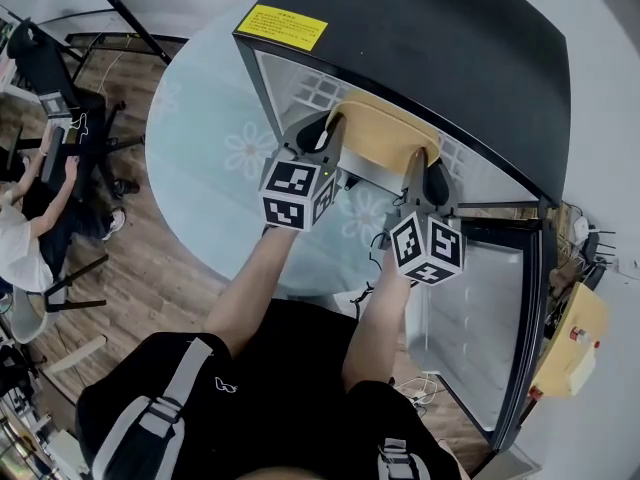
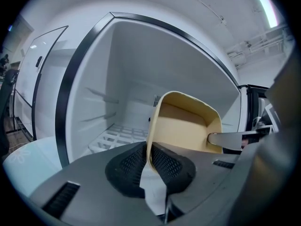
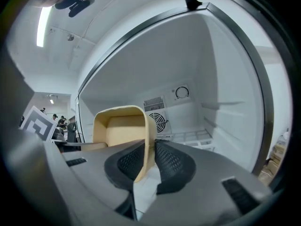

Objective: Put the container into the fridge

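A beige open-topped container (image 1: 385,138) hangs at the mouth of the small black-topped fridge (image 1: 430,38), held by both short ends. My left gripper (image 1: 325,133) is shut on its left wall; in the left gripper view that wall (image 2: 186,126) runs between the black pads (image 2: 164,166). My right gripper (image 1: 425,173) is shut on the right wall, and in the right gripper view the container (image 3: 120,126) sits between the pads (image 3: 171,164). Behind it I see the white fridge interior with a wire shelf (image 2: 115,138) and a fan grille (image 3: 160,121).
The fridge door (image 1: 500,318) stands open to the right. The fridge sits on a round glass table (image 1: 200,158) with a flower print. A seated person (image 1: 20,238) and black chairs are far left. A yellow box (image 1: 570,338) is at the right edge.
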A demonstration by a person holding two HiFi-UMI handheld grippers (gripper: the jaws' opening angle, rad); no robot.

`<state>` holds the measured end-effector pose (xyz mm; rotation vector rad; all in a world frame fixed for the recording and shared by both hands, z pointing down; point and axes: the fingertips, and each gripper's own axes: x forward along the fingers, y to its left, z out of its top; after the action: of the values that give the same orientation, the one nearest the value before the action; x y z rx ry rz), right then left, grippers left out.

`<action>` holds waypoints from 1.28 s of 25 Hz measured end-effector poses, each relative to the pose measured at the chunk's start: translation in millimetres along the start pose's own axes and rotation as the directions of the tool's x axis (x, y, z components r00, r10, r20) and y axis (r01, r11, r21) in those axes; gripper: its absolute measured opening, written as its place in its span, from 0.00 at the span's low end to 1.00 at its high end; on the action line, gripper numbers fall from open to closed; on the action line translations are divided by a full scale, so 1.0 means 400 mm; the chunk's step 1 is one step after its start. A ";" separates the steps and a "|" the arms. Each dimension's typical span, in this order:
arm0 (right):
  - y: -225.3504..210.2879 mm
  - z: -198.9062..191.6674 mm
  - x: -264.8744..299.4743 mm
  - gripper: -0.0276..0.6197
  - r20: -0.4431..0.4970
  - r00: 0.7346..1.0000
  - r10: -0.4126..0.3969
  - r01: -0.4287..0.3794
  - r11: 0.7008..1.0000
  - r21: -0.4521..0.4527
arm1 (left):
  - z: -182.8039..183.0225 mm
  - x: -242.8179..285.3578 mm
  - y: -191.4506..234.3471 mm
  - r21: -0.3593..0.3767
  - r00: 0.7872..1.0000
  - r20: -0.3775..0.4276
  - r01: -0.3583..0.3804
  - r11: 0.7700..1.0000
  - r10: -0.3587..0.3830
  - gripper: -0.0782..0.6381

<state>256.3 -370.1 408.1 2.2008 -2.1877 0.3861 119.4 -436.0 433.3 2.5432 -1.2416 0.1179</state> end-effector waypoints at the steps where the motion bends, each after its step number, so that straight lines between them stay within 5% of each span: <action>1: 0.000 0.002 0.004 0.13 0.004 1.000 -0.002 0.002 1.000 -0.001 | 0.002 0.004 0.000 0.000 1.000 0.006 0.004 1.000 -0.004 0.16; 16: -0.013 0.035 0.086 0.14 0.010 1.000 -0.012 0.013 0.998 -0.060 | 0.052 0.054 0.001 0.124 0.995 0.086 0.039 0.992 -0.050 0.24; 26: 0.002 0.075 0.111 0.34 0.045 0.999 0.007 -0.002 0.995 -0.104 | 0.079 0.059 0.007 0.177 0.992 0.110 0.044 0.983 -0.064 0.47; 32: -0.018 0.086 0.125 0.51 0.039 0.999 -0.029 0.034 0.990 -0.139 | 0.096 0.039 0.033 0.163 0.990 0.139 -0.022 0.986 -0.001 0.47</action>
<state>268.4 -425.4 385.1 2.1817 -2.1236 0.1863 116.3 -467.2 403.1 2.7267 -1.3479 0.0478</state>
